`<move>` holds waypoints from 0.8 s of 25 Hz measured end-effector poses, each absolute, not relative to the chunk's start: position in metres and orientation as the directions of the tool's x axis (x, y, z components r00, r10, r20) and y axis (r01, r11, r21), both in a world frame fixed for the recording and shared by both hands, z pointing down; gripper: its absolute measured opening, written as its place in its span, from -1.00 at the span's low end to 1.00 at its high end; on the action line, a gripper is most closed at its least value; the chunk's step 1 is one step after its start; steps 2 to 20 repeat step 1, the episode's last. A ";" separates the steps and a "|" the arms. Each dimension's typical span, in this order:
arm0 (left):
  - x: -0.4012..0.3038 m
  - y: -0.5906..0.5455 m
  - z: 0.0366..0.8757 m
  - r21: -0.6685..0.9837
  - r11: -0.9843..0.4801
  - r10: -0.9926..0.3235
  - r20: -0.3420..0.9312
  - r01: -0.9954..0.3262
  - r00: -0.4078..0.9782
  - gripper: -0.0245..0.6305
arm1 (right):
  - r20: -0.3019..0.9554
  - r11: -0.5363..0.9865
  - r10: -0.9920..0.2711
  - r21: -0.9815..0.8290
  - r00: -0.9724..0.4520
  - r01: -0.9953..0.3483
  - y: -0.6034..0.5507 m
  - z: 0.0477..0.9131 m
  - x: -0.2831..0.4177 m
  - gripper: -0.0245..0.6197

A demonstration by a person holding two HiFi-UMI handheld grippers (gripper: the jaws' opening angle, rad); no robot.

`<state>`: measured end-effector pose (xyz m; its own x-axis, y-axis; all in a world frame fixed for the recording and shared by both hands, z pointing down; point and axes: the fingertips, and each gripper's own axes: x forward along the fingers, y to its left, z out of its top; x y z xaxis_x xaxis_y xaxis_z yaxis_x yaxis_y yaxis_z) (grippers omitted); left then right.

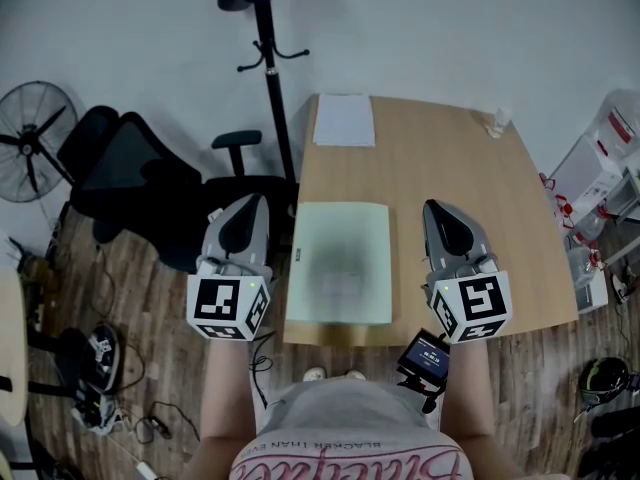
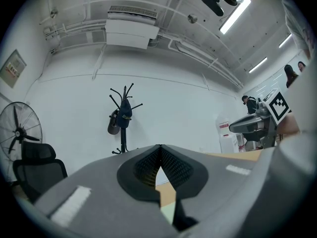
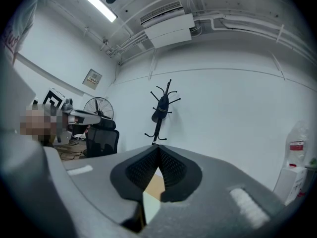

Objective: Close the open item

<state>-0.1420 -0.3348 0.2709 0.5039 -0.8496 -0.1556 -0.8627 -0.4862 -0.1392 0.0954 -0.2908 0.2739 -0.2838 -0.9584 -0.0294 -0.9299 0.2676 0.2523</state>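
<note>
**Both hand-held grippers shut and empty, green folder flat between them**

Here's the left hand-held gripper point(image 1: 247, 208), jaws pinched together at the tips with nothing caught between them. It hangs just off the left edge of the worktop point(image 1: 450, 158), over the floor by the black office chair point(image 1: 140, 173). The right hand-held gripper point(image 1: 432, 210) matches it, jaws together and empty, but this one sits above the wood, just right of the task's thing.

That thing is one pale green folder point(image 1: 338, 263). It lies flat on the near half of the worktop, its front edge close to the near edge, squarely between the two hand-held grippers. Neither touches it. From above it reads as a single flat panel; whether a cover is folded back I cannot tell.

Nothing lies on top of the folder. One white sheet point(image 1: 345, 120) rests at the far left end, well clear of it, and one small clear object point(image 1: 497, 121) stands at the far right corner. Bare wood runs open right of the folder and between it and the sheet.

Off the left side it gets crowded: one chair, one coat stand point(image 1: 268, 58) hard against the far left corner, and one floor fan point(image 1: 30, 133) beyond. White boxes point(image 1: 605, 153) crowd the right edge.
</note>
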 end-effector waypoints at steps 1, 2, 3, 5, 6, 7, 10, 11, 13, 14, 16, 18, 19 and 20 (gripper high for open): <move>-0.143 -0.335 0.270 -0.140 -0.486 -0.849 -0.157 -0.863 0.504 -0.88 | -0.031 0.268 -0.958 0.254 -0.285 -0.929 -0.291 0.273 0.094 -0.92; -0.143 -0.335 0.270 -0.140 -0.486 -0.849 -0.157 -0.863 0.504 -0.88 | -0.031 0.268 -0.958 0.254 -0.285 -0.929 -0.291 0.273 0.094 -0.92; -0.143 -0.335 0.270 -0.140 -0.486 -0.849 -0.157 -0.863 0.504 -0.88 | -0.031 0.268 -0.958 0.254 -0.285 -0.929 -0.291 0.273 0.094 -0.92; -0.143 -0.335 0.270 -0.140 -0.486 -0.849 -0.157 -0.863 0.504 -0.88 | -0.031 0.268 -0.958 0.254 -0.285 -0.929 -0.291 0.273 0.094 -0.92; -0.143 -0.335 0.270 -0.140 -0.486 -0.849 -0.157 -0.863 0.504 -0.88 | -0.031 0.268 -0.958 0.254 -0.285 -0.929 -0.291 0.273 0.094 -0.92; -0.143 -0.335 0.270 -0.140 -0.486 -0.849 -0.157 -0.863 0.504 -0.88 | -0.031 0.268 -0.958 0.254 -0.285 -0.929 -0.291 0.273 0.094 -0.92; -0.143 -0.335 0.270 -0.140 -0.486 -0.849 -0.157 -0.863 0.504 -0.88 | -0.031 0.268 -0.958 0.254 -0.285 -0.929 -0.291 0.273 0.094 -0.92; -0.143 -0.335 0.270 -0.140 -0.486 -0.849 -0.157 -0.863 0.504 -0.88 | -0.031 0.268 -0.958 0.254 -0.285 -0.929 -0.291 0.273 0.094 -0.92; -0.143 -0.335 0.270 -0.140 -0.486 -0.849 -0.157 -0.863 0.504 -0.88 | -0.031 0.268 -0.958 0.254 -0.285 -0.929 -0.291 0.273 0.094 -0.92; -0.143 -0.335 0.270 -0.140 -0.486 -0.849 -0.157 -0.863 0.504 -0.88 | -0.031 0.268 -0.958 0.254 -0.285 -0.929 -0.291 0.273 0.094 -0.92; -0.143 -0.335 0.270 -0.140 -0.486 -0.849 -0.157 -0.863 0.504 -0.88 | -0.031 0.268 -0.958 0.254 -0.285 -0.929 -0.291 0.273 0.094 -0.92; -0.143 -0.335 0.270 -0.140 -0.486 -0.849 -0.157 -0.863 0.504 -0.88 | -0.031 0.268 -0.958 0.254 -0.285 -0.929 -0.291 0.273 0.094 -0.92; -0.143 -0.335 0.270 -0.140 -0.486 -0.849 -0.157 -0.863 0.504 -0.88 | -0.031 0.268 -0.958 0.254 -0.285 -0.929 -0.291 0.273 0.094 -0.92; -0.143 -0.335 0.270 -0.140 -0.486 -0.849 -0.157 -0.863 0.504 -0.88 | -0.031 0.268 -0.958 0.254 -0.285 -0.929 -0.291 0.273 0.094 -0.92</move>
